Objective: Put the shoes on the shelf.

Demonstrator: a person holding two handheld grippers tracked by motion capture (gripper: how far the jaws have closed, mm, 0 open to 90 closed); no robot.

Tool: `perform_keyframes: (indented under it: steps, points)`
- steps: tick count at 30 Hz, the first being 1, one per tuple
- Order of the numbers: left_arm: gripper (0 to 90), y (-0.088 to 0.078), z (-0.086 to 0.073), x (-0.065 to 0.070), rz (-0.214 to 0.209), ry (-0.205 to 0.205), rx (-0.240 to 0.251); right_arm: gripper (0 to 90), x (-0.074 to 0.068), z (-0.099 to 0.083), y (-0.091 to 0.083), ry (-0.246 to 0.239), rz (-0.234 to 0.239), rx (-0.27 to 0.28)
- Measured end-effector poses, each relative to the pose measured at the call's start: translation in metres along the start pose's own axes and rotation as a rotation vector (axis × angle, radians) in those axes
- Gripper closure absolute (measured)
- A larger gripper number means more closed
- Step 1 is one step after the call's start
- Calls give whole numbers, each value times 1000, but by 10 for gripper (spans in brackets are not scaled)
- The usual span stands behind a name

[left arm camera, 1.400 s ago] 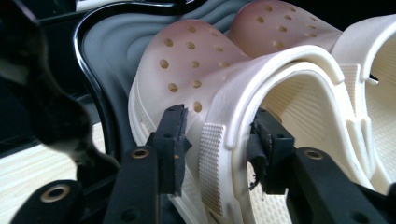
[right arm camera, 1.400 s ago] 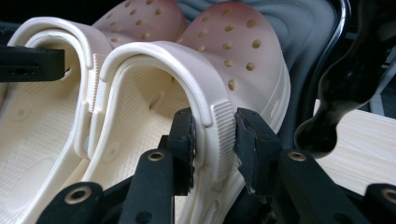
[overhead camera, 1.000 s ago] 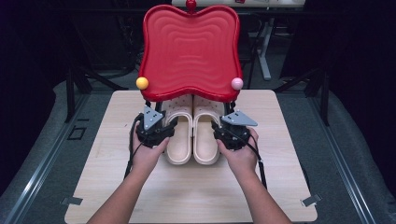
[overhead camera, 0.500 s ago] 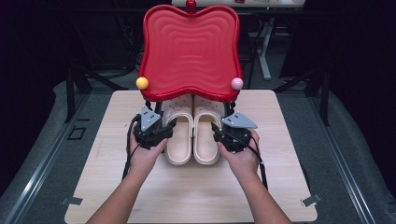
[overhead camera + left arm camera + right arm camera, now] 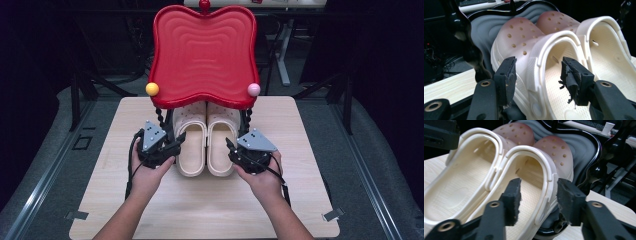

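Two cream clogs lie side by side with their toes under a red wavy shelf (image 5: 202,55) and their heels toward me. My left gripper (image 5: 172,142) stands open astride the outer wall of the left clog (image 5: 192,145); both pads (image 5: 506,80) are clear of that wall (image 5: 534,67), having widened a little. My right gripper (image 5: 232,150) straddles the outer wall of the right clog (image 5: 220,145). Its jaws have just been opening, with the wall (image 5: 546,185) loose between the fingertips (image 5: 512,197).
The red shelf stands on black beaded legs (image 5: 160,117) with a yellow ball (image 5: 152,89) and a pink ball (image 5: 253,89) at its front corners. A dark wavy lower shelf (image 5: 481,30) lies beneath the clogs' toes. Bare pale wood table (image 5: 200,205) lies in front of the heels.
Both hands have drawn back a little toward me and the right gripper's jaws have spread. The clogs have stayed where they were.
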State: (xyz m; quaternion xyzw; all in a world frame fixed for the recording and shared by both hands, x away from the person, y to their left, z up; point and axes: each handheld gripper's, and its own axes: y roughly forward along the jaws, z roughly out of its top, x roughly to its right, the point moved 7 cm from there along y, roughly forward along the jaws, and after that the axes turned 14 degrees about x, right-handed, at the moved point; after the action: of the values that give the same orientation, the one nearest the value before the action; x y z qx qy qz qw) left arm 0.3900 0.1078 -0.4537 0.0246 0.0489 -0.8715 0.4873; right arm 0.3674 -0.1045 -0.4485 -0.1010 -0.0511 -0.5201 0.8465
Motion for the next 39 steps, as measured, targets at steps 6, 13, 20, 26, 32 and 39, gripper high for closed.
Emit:
perform_keyframes:
  steps: [6, 13, 20, 26, 32, 39]
  points:
    - [446, -15, -8, 5, -21, 24, -16, 439, -7, -1, -13, -8, 54, 6]
    - [431, -31, -18, 5, -40, 7, -15, 413, -10, -13, -24, -57, 56, -19]
    - [460, -47, -29, 6, -57, 15, -21, 538, -12, -24, -35, -24, 97, -63]
    - [534, -57, -35, 9, -83, 15, -29, 604, -14, -34, -40, 2, 141, -86]
    - [573, -66, -43, 19, -104, -19, -51, 637, -21, -41, -51, 45, 157, -83]
    - [692, -74, -58, 26, -101, -70, -82, 770, -31, -57, -60, 84, 172, -81]
